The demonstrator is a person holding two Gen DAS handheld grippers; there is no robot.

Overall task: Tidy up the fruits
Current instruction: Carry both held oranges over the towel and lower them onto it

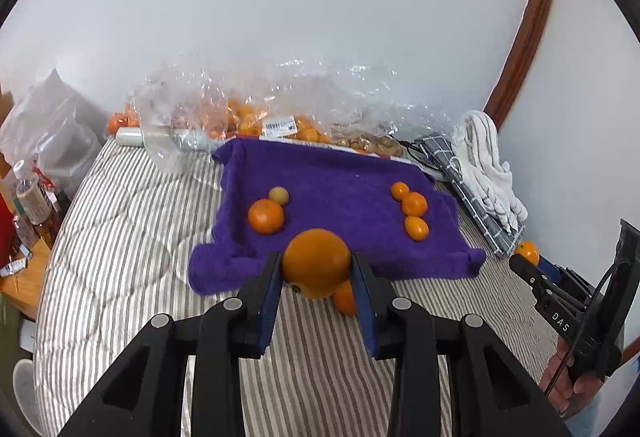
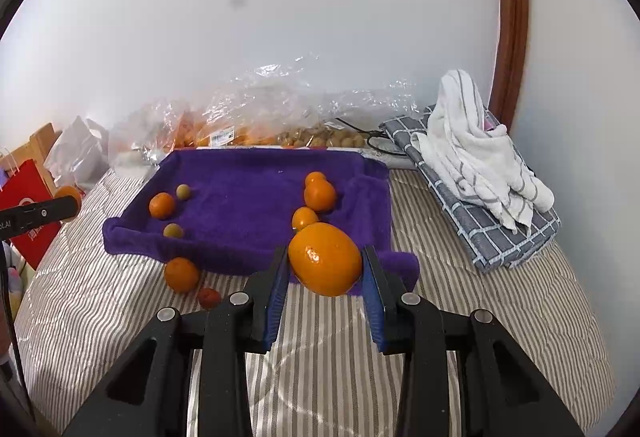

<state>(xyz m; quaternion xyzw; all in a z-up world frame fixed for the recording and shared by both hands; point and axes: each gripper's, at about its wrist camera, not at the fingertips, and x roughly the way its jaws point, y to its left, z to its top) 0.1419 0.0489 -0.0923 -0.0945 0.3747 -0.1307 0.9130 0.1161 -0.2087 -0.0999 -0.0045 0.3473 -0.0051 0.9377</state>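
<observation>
Striped quilt under purple towel; bagged fruit, apparently.

Home bedroom; striped quilted bed

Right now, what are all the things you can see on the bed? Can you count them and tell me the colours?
purple towel: one, spread on the striped bed cover.
small oranges on the towel: four, orange; three in a row on its right, one on its left.
small greenish fruits: two, left part of the towel.
loose orange: one, on the cover before the towel.
small red fruit: one, beside it.
clear bags of fruit: crumpled, along the wall.
folded cloths: white on grey check, at the right.
left gripper: black, blue pads, holding a big orange.
right gripper: same, holding another big orange.
</observation>
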